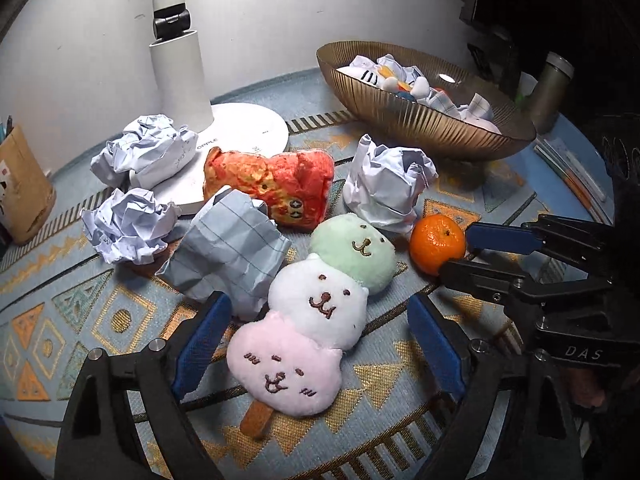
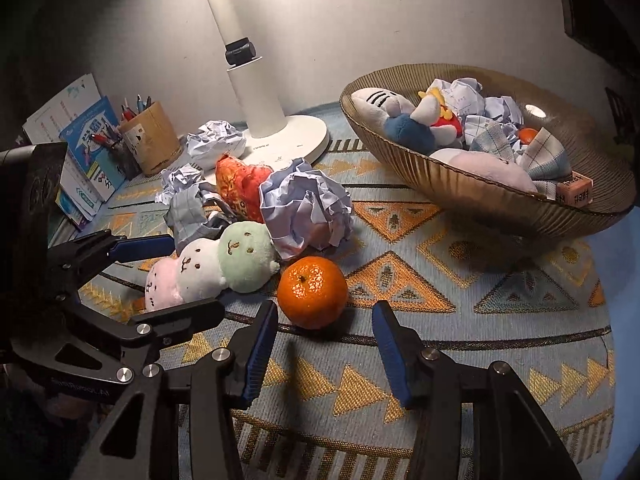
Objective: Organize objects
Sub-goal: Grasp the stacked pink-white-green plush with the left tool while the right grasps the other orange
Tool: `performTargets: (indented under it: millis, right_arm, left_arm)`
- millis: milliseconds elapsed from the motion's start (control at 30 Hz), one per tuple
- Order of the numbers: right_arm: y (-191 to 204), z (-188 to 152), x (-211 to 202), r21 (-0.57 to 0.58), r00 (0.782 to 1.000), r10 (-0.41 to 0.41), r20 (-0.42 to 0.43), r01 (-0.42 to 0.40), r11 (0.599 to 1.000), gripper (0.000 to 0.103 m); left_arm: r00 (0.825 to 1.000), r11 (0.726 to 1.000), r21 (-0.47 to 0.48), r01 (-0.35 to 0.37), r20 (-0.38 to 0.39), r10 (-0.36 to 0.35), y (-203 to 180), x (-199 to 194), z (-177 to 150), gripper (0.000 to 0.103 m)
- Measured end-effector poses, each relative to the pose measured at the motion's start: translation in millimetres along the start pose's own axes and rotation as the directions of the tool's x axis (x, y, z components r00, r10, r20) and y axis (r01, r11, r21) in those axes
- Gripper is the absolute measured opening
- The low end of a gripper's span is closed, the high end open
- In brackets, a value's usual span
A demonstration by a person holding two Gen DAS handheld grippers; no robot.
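A three-ball plush skewer (image 1: 316,304), pink, white and green, lies on the patterned mat. My left gripper (image 1: 320,344) straddles its pink end, and both blue pads stand clear of the fabric, so it is open. A mandarin (image 2: 312,292) sits to the right of the plush. My right gripper (image 2: 324,312) is open around the mandarin's near side, with a gap showing at the right pad. In the left wrist view the right gripper (image 1: 455,253) comes in from the right, tips at the mandarin (image 1: 438,244). The left gripper (image 2: 199,277) shows at the left of the right wrist view.
A ribbed brown bowl (image 2: 480,200) at the back right holds plush toys, crumpled paper and an orange fruit. Several paper balls (image 1: 384,184) and a red squishy toy (image 1: 276,184) crowd the white lamp base (image 1: 248,128). A pen holder (image 2: 152,140) and books (image 2: 84,148) stand at the left.
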State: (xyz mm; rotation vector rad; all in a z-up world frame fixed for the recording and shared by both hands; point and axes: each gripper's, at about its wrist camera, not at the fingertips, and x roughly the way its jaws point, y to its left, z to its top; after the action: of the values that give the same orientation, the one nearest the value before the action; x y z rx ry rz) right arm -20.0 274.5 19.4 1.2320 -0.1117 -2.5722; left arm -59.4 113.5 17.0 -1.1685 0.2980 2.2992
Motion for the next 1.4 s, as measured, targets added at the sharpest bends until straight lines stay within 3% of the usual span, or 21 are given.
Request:
performTargets:
  millis: [100, 267, 300, 333, 500, 733, 833, 867, 900, 1000, 1167, 1233, 1400]
  right_arm:
    - [3, 3, 7, -0.012, 1.000, -0.004, -0.009, 0.003, 1.000, 0.048]
    - [12, 7, 11, -0.050, 1.000, -0.027, 0.002, 0.027, 0.998, 0.044]
    - [13, 7, 11, -0.059, 1.000, -0.027, 0.002, 0.027, 0.998, 0.037]
    - [14, 6, 10, -0.062, 1.000, -0.024, 0.004, 0.024, 0.998, 0.037]
    - [11, 0, -15, -0.066, 0.999, -0.020, 0.034, 0.023, 0.998, 0.037]
    - [-9, -22, -36, -0.093, 0.998, -0.065, -0.001, 0.065, 0.994, 0.037]
    - [-14, -30, -31, -0.091, 0.998, -0.052, -0.034, 0.048, 0.995, 0.037]
    - [-16, -33, -32, -0.084, 0.998, -0.047, -0.032, 0.044, 0.996, 0.038]
    - [-17, -34, -33, -0.074, 0.999, -0.039, -0.033, 0.037, 0.997, 0.039]
    - [-22, -35, -33, -0.043, 0.999, -0.032, -0.036, 0.031, 0.999, 0.050]
    - [-17, -34, -33, -0.059, 0.999, -0.044, -0.026, 0.042, 0.997, 0.050]
    - [-14, -35, -30, -0.073, 0.998, -0.062, -0.033, 0.059, 0.996, 0.038]
    - [-13, -30, -49, -0.070, 0.998, -0.048, 0.032, 0.051, 0.996, 0.037]
  left_arm:
    - [1.000, 1.000, -0.003, -0.027, 0.011, 0.027, 2, -5, -3, 0.053]
    - [1.000, 0.998, -0.055, -0.004, 0.017, 0.005, 4, -17, -17, 0.051]
    - [1.000, 0.997, -0.073, 0.004, 0.019, -0.003, 4, -20, -20, 0.046]
    - [1.000, 0.995, -0.098, 0.017, 0.019, -0.015, 4, -23, -23, 0.040]
    - [0.999, 0.978, -0.208, 0.024, 0.035, -0.017, 2, -47, -40, 0.040]
    - [0.998, 0.981, -0.186, -0.062, 0.002, 0.064, -21, -44, -57, 0.045]
    - [0.997, 0.979, -0.186, -0.082, -0.013, 0.081, -24, -40, -61, 0.066]
    - [0.997, 0.978, -0.190, -0.081, -0.016, 0.080, -24, -41, -63, 0.084]
    - [0.997, 0.978, -0.194, -0.082, -0.009, 0.081, -24, -42, -65, 0.087]
    - [0.997, 0.976, -0.200, -0.082, -0.016, 0.081, -26, -42, -69, 0.082]
    - [0.989, 0.969, -0.197, -0.148, -0.016, 0.148, -29, -39, -70, 0.051]
    - [0.991, 0.967, -0.218, -0.131, -0.008, 0.133, -28, -41, -69, 0.048]
    - [0.988, 0.966, -0.230, -0.114, 0.072, 0.134, -34, -60, -46, 0.047]
